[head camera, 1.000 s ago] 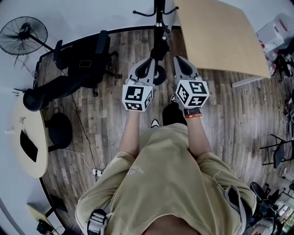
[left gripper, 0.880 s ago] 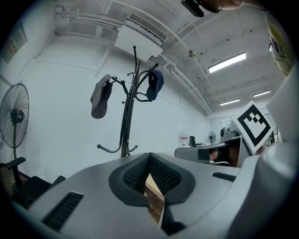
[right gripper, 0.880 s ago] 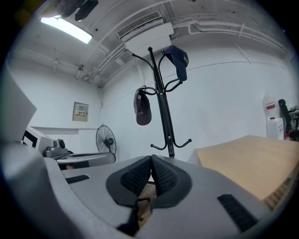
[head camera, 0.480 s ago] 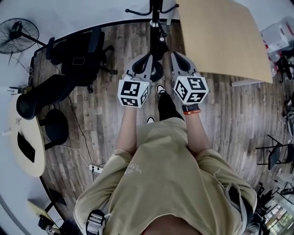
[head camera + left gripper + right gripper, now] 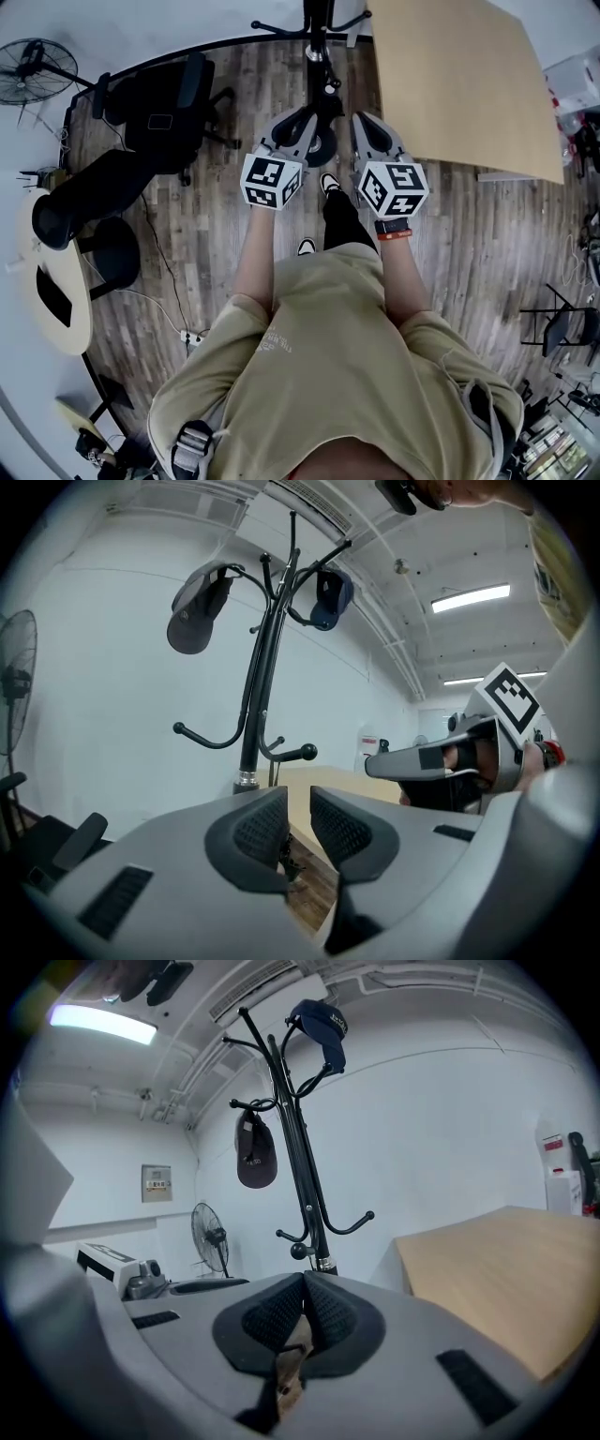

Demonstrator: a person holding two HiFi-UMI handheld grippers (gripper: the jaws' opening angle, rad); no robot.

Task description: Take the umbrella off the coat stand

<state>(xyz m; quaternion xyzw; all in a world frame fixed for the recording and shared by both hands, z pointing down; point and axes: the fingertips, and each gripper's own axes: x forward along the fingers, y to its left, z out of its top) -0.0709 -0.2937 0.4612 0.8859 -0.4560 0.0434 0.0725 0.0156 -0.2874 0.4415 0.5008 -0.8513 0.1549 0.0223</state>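
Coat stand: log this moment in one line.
coat stand ahead, two caps hung | umbrella: none seen | left claw: opening, empty | right claw: shut, empty

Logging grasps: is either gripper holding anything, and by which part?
Nothing is held. Left gripper: jaws opening, nothing between them. Right gripper: shut, empty.

cropped by the head view's top edge: coat stand. hidden below mid-pole by the right gripper, lower centre of its view.
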